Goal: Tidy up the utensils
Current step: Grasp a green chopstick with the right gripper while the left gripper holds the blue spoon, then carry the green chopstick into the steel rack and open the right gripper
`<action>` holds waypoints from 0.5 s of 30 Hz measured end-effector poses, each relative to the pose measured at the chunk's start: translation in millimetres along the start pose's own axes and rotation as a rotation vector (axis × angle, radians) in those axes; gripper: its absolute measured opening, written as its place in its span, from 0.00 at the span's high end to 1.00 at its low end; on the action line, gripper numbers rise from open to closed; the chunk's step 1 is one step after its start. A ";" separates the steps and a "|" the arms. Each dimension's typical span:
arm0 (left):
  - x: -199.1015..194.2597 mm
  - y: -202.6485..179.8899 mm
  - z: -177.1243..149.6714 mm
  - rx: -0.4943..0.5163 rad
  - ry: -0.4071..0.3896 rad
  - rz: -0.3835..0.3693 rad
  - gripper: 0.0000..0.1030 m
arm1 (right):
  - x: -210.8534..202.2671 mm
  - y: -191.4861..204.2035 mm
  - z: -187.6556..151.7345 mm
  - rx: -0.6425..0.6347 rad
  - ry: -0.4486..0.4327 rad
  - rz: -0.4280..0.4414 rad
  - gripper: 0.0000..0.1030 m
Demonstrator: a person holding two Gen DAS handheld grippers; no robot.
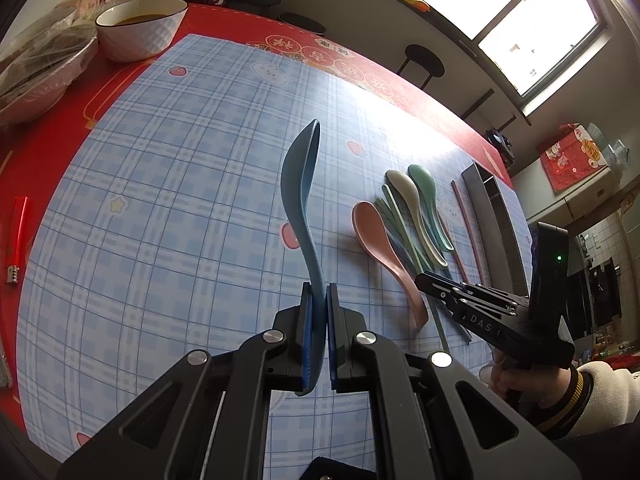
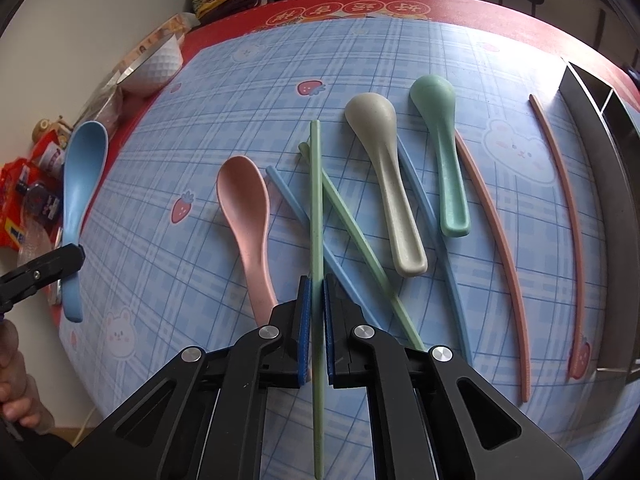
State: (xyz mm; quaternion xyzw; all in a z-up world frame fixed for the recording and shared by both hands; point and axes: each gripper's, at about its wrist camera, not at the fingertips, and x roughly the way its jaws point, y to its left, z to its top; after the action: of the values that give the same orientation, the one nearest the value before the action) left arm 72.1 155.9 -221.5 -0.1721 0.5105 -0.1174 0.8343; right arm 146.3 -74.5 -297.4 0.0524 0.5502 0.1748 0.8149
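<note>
Right wrist view gives us the count: four spoons, namely a blue spoon point(image 2: 82, 184), a pink spoon point(image 2: 246, 220), a beige spoon point(image 2: 390, 184) and a green spoon point(image 2: 442, 148); and six chopsticks, two green, two blue, two pink.

We see the right gripper point(image 2: 317, 292) clamped on one green chopstick point(image 2: 316, 208), which runs straight between its blue pads and out ahead of them; the other green chopstick point(image 2: 360, 248) crosses beneath it. Our left gripper point(image 1: 319, 300) is pinched on the blue spoon's handle, holding it above the cloth, off to the left of the pile. The two pink chopsticks point(image 2: 500, 248) lie nearest the metal holder point(image 2: 592, 128), at the right edge.

Everything rests on a blue plaid mat point(image 1: 160, 200) over a red tablecloth point(image 1: 224, 20). A white bowl point(image 1: 140, 32) stands at the far left corner, a red lighter point(image 1: 18, 236) beside the mat, a window point(image 1: 512, 20) beyond.
</note>
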 end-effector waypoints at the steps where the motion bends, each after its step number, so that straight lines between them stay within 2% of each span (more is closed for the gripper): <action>1: 0.7 -1.6 0.5 0.001 0.000 0.000 0.94 | -3.4 -1.3 -0.8 0.003 -0.008 0.006 0.94; 15: 6.1 -39.6 4.5 0.055 -0.005 -0.001 0.94 | -51.2 -26.1 -9.3 0.053 -0.135 0.062 0.95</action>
State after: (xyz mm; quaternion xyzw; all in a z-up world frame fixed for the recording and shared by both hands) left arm 78.1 118.1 -208.5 -0.1495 0.5048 -0.1315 0.8399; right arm 126.6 -117.4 -263.3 0.1024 0.4965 0.1814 0.8427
